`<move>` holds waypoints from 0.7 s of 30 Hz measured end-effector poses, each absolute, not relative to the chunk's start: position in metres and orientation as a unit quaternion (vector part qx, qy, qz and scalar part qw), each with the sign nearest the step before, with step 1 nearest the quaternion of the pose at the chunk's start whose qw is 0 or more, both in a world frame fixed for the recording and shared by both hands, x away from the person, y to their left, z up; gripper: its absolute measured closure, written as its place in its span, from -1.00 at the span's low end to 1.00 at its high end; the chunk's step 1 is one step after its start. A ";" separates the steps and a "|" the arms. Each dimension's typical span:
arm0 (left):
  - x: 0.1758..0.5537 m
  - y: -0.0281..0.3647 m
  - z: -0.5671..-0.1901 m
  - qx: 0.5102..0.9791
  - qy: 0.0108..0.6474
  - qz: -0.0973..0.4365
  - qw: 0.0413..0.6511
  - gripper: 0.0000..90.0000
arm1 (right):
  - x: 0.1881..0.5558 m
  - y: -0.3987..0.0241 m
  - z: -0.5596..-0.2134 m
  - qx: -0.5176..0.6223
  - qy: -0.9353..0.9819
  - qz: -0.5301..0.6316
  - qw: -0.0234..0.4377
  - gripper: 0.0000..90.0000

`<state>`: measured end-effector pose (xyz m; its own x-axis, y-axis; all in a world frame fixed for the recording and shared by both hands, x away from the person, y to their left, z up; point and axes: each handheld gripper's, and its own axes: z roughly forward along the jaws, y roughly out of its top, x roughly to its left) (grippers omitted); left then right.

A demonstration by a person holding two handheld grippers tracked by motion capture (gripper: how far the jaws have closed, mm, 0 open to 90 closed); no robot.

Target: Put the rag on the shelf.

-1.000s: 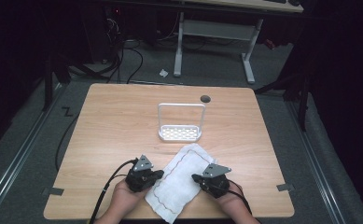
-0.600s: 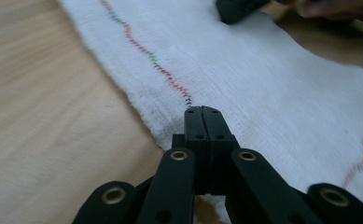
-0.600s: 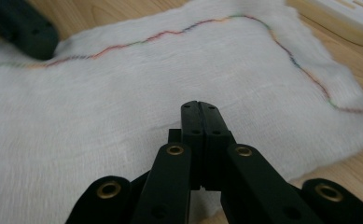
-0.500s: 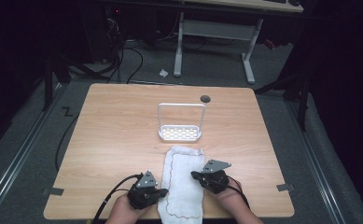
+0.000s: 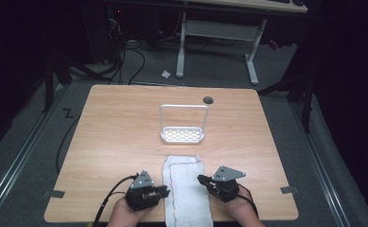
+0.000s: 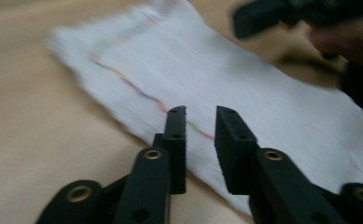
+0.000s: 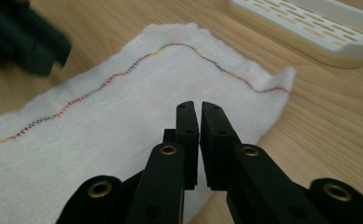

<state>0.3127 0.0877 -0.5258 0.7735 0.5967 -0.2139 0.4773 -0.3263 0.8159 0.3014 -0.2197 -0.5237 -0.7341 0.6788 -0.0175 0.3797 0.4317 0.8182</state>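
The work in hand was judged to be the folding of a white towel (image 5: pixel 187 189) on the wooden table (image 5: pixel 110 137), with a fold just laid and the cloth being let go. For that step to be done well, each gripper would have to be drawn back level and clear of the cloth before being lifted, so that the folded strip was not dragged askew; the edges with the coloured stitching would best be checked for squareness before any further fold was attempted.

The left gripper (image 6: pixel 201 122) was seen with its jaws parted by a clear gap; they had just been opening, and nothing was pinched between them. The towel lay directly ahead of and under its tips, its near long edge passing just beneath them, though that view was blurred. The right gripper (image 7: pixel 199 106) was seen with its jaws almost together, a narrow slit left between them and no cloth caught; they too had just been opening slightly. The towel's other long edge lay just beneath and ahead of its tips.

In the high view the towel was placed between the two grippers, and a white slotted tray (image 5: pixel 183 136) with an upright frame stood farther ahead, apart from the cloth.
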 end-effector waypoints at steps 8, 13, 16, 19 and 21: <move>0.374 0.065 -0.537 0.799 0.386 0.133 0.441 0.24 | 0.305 -0.236 -0.525 0.358 0.806 0.435 0.182 0.63; 0.385 0.051 -0.540 0.810 0.389 0.135 0.417 0.36 | 0.307 -0.238 -0.526 0.360 0.802 0.437 0.190 0.55; 0.386 0.050 -0.540 0.806 0.396 0.125 0.421 0.49 | 0.310 -0.237 -0.527 0.365 0.799 0.439 0.189 0.48; 0.387 0.050 -0.541 0.799 0.407 0.110 0.429 0.60 | 0.316 -0.235 -0.526 0.377 0.793 0.443 0.180 0.43; 0.389 0.052 -0.541 0.796 0.411 0.098 0.435 0.66 | 0.325 -0.232 -0.522 0.388 0.788 0.444 0.177 0.43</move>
<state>0.3888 0.0519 -0.5411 0.6434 0.7387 -0.2009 0.5682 -0.2850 0.7719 0.3254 -0.2325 -0.5224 -0.6363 0.7686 0.0662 0.4551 0.3047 0.8367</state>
